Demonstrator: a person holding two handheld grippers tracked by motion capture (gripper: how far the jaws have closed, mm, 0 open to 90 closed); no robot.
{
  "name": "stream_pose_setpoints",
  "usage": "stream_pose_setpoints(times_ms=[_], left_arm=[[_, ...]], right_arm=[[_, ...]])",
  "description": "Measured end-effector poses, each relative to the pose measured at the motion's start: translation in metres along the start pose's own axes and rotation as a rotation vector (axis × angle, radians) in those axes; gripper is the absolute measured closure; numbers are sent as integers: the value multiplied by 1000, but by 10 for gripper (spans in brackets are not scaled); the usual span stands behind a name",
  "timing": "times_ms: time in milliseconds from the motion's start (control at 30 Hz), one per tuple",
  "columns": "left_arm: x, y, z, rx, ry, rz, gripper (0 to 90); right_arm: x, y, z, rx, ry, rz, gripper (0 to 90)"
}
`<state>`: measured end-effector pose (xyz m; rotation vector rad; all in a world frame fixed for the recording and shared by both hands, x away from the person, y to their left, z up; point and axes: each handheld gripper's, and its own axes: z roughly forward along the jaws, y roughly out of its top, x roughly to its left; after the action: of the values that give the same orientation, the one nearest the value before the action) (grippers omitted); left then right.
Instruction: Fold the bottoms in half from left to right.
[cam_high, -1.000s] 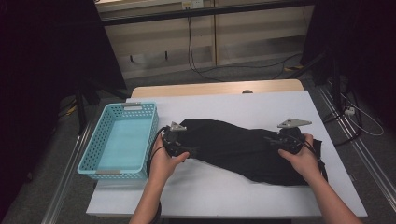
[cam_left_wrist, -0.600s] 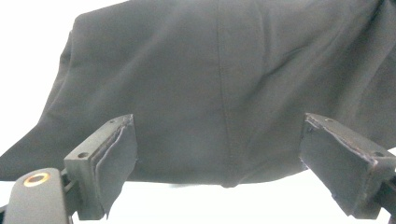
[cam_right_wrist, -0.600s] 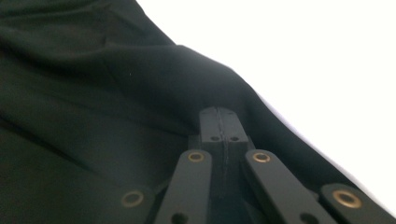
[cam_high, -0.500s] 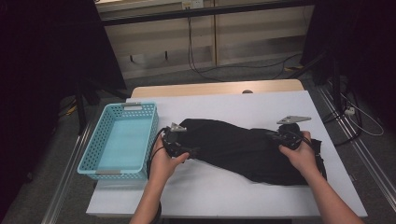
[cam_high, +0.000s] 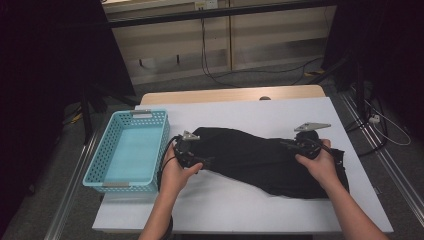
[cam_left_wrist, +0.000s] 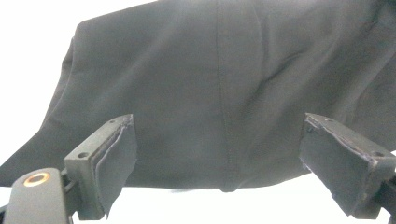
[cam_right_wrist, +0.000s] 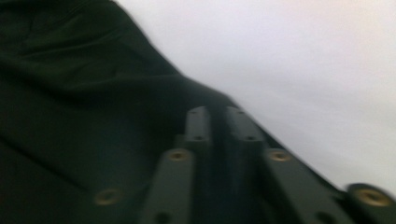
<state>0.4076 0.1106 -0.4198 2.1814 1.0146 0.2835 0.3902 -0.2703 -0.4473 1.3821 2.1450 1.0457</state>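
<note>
Lying across the middle of the white table (cam_high: 240, 210), the black garment (cam_high: 260, 160) spreads from the left gripper to the right one, and it looks like folded trousers, though the kind is hard to tell. From the high view the whole cloth is seen, with its right end near the table's right edge. The left gripper view adds what the high view cannot give: a sewn seam runs down the black garment (cam_left_wrist: 219, 93), and the cloth's near edge lies between the two jaws. The left gripper (cam_left_wrist: 219, 172) stands released, jaws wide apart, with the fabric just in front of them and not pinched. In the high view the left gripper (cam_high: 186, 150) sits at the cloth's left end, under the person's left hand (cam_high: 176, 172).

The right gripper (cam_right_wrist: 217, 116) is clenched, its jaws pressed together over the dark cloth; this view is blurred, so I cannot tell whether fabric is caught between them. In the high view the right gripper (cam_high: 307, 142) rests on the cloth's right part, half covered by the right hand (cam_high: 320, 165).

A light blue basket (cam_high: 107, 150) stands on the table's left side, just beside the garment.
</note>
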Motion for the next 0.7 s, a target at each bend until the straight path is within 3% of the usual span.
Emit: stream_pose_setpoints(times_ms=[167, 200, 233, 267, 300, 467, 700], left_arm=[[-1, -1, 0, 3, 0, 1, 123], [0, -1, -1, 0, 4, 3, 123], [0, -1, -1, -1, 2, 1, 123], [0, -1, -1, -1, 2, 1, 124], [1, -1, -1, -1, 5, 0, 123], [1, -1, -2, -1, 5, 0, 123], [3, -1, -1, 2, 6, -4, 124]], right_arm=[[14, -4, 14, 42, 7, -54, 645], [18, -6, 18, 16, -6, -66, 754], [18, -6, 18, 14, 2, -51, 831], [18, -6, 18, 14, 2, -51, 831], [16, -5, 20, 16, 4, -12, 890], [11, 1, 17, 35, 20, 22, 900], [1, 10, 9, -28, 40, 71, 900]])
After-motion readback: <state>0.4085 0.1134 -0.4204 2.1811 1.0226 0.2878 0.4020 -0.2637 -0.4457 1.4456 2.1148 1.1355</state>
